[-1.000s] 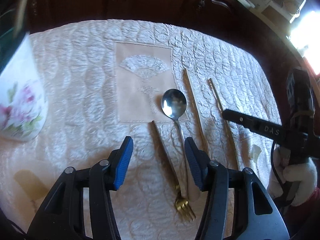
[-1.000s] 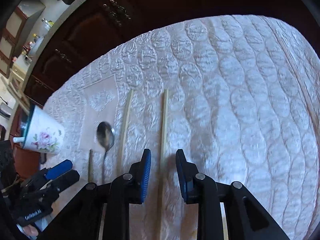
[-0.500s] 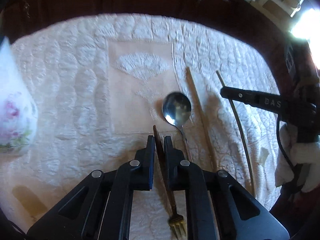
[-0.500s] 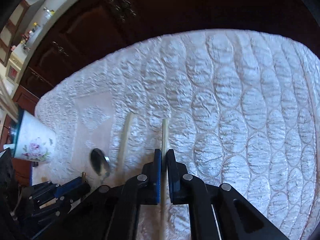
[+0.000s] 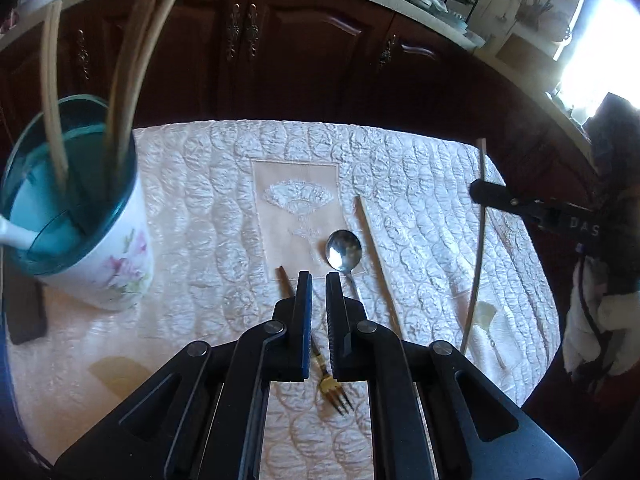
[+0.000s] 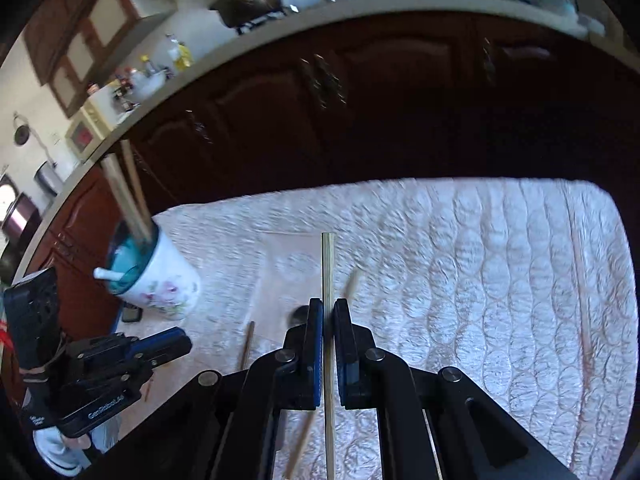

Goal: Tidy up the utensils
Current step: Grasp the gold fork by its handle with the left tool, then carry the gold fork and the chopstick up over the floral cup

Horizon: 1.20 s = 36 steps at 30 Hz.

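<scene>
The left gripper (image 5: 319,280) points steeply down over the table's near edge. Its jaws have just been closing and now stand almost together with a thin slit between them, and nothing looks pinched between the pads. The right gripper (image 6: 328,308), also tilted downward, has its jaws clamped on a chopstick (image 6: 327,264) that runs straight forward past the fingertips. A white-gloved right hand (image 5: 600,320) holds its handle.

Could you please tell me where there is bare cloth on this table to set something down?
The widest bare stretch is the quilted cloth right of the held chopstick. Another lies between the mug and the fork. It is crowded around the spoon, between the fork and the lying chopstick.
</scene>
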Each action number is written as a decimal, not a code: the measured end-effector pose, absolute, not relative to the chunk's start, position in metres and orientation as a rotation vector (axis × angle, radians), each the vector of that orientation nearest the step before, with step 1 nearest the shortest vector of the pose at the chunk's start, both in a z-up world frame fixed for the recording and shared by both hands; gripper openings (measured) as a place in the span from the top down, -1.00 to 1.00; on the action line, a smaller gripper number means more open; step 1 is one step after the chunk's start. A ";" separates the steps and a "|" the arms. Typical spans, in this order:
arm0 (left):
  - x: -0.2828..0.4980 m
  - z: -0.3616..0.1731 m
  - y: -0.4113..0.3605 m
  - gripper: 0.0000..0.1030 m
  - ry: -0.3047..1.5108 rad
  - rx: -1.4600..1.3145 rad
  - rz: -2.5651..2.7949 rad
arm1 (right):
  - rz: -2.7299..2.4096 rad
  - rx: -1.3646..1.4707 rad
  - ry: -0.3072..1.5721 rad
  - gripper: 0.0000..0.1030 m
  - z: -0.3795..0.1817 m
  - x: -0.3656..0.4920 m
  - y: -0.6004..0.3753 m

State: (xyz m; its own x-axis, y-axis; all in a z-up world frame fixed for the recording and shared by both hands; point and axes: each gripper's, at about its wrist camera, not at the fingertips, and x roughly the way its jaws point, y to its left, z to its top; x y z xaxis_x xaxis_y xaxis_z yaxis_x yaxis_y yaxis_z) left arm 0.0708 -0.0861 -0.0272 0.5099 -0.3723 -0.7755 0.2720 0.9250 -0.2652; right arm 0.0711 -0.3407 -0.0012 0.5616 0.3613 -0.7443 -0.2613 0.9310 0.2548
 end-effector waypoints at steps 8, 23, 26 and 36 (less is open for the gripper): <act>0.078 -0.052 -0.085 0.61 1.042 -0.172 -0.367 | 0.361 0.115 0.893 0.91 0.000 0.061 -0.335; 0.111 -0.103 -0.108 0.88 1.127 -0.155 -0.340 | 0.380 0.113 0.866 0.91 0.007 0.050 -0.340; 0.098 -0.085 -0.097 0.89 1.091 -0.164 -0.367 | 0.395 0.104 0.853 0.91 0.013 0.045 -0.338; 0.060 -0.015 -0.060 0.89 0.930 -0.175 -0.379 | 0.449 0.074 0.788 0.91 0.043 0.031 -0.315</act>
